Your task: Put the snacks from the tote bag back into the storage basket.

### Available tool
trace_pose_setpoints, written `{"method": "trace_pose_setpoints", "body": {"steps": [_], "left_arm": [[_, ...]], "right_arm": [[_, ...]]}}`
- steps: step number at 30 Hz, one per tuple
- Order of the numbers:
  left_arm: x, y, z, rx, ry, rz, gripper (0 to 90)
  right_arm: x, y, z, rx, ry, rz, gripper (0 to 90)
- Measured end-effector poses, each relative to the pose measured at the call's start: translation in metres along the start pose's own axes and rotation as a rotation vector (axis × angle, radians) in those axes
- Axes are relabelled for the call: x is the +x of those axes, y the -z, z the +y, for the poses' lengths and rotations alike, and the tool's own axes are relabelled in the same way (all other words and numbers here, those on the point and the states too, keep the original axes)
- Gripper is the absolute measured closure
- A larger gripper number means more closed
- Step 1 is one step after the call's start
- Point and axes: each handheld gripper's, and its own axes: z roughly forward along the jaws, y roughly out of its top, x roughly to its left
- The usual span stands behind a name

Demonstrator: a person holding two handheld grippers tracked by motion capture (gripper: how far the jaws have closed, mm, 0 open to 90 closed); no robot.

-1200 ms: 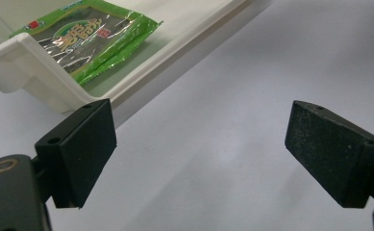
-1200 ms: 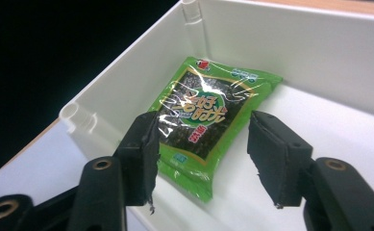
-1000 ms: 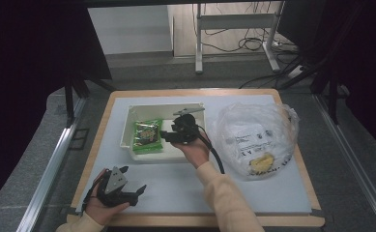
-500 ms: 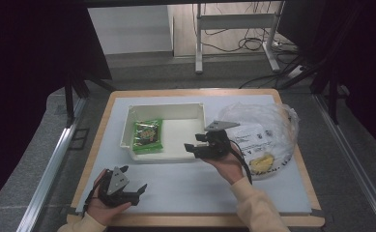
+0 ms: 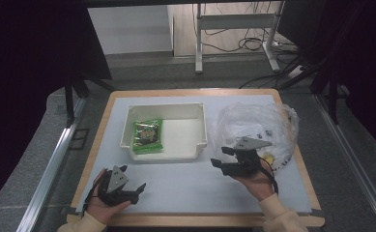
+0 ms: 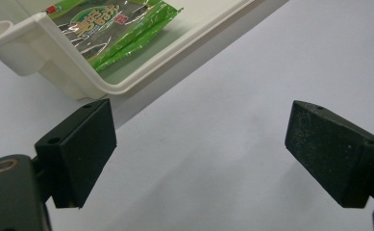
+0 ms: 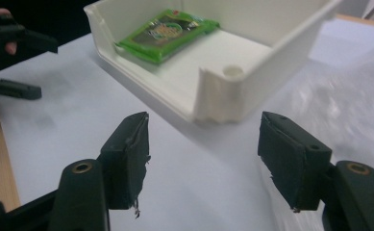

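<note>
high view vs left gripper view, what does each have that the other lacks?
High view alone: the clear plastic bag at the table's right, the right hand-held gripper open in front of it, the wooden table edge, both hands and the floor beyond.

Left gripper view alone: a close look at the left hand-held gripper with its black jaws wide apart and only white mat between them.

Both: the white tray and the green snack packet lying flat inside it, and the white mat.

Left tool (image 5: 136, 187) and right tool (image 5: 223, 158) both gape wide, empty.
</note>
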Motion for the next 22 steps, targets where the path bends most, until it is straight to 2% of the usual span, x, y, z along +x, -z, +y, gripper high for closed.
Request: {"method": "trace_pose_setpoints", "body": {"steps": [4,8,12,13,22], "left_arm": [[-0.001,0.000,0.000,-0.006,0.004,0.005,10.9],[0.000,0.000,0.000,-0.003,-0.001,0.005,10.9],[0.000,0.001,0.000,-0.001,-0.008,0.000,10.9],[0.000,0.001,0.000,-0.009,0.001,0.000,10.9],[0.001,0.002,0.001,-0.011,-0.003,0.001,10.8]], "right_arm": [[-0.005,0.011,-0.019,0.012,-0.021,-0.007,34.9],[-0.009,0.014,-0.028,0.020,-0.025,-0.021,34.0],[-0.009,0.013,-0.028,0.017,-0.038,-0.024,32.2],[-0.008,0.013,-0.028,0.018,-0.033,-0.024,32.2],[-0.004,0.011,-0.027,0.017,-0.009,-0.026,30.8]]}}
